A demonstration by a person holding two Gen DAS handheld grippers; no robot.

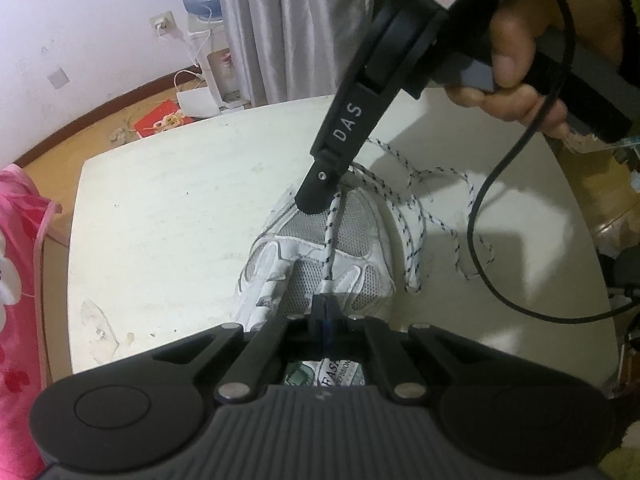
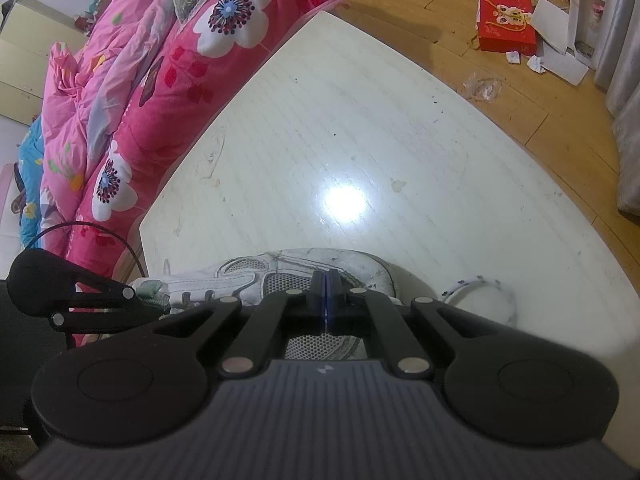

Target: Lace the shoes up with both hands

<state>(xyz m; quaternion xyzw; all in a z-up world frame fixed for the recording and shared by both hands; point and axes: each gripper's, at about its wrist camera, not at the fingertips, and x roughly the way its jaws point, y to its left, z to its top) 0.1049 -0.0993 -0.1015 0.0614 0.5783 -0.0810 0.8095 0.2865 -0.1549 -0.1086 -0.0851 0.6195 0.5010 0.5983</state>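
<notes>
Left wrist view
Shoe: a white shoe lies on the pale worktop, toe pointing away from the camera, tongue end under the tongs.
Lace: a white lace with dark flecks runs taut along the middle of the shoe, from the left tongs up to the right tongs; loose loops of it lie on the worktop to the right of the shoe.
Left tongs: closed, pinching the near end of the taut lace.
Right tongs: they come down from the upper right over the toe, held by a hand; they look closed on the far end of the same stretch, though the tip is seen side-on and the pinch itself is hidden.
Cable: a black cable hangs from the right tongs across the loose lace.

Right wrist view
Shoe: lies side-on just beyond the tongs, on the worktop.
Right tongs: closed, pads together over the mesh of the shoe; no lace shows between them here.
Left tongs: at the left edge, over the tongue end of the shoe.
Lace: one loop lies to the right of the toe.
Bed: a pink flowered quilt beside the worktop.

Risk
Slip: the lace is thin and stretched, so a harder pull could draw it out of one pinch.
Drag: nothing pins the shoe, so an uneven pull could slide or tip it.
Snag: the cable could catch the loose loops.
</notes>
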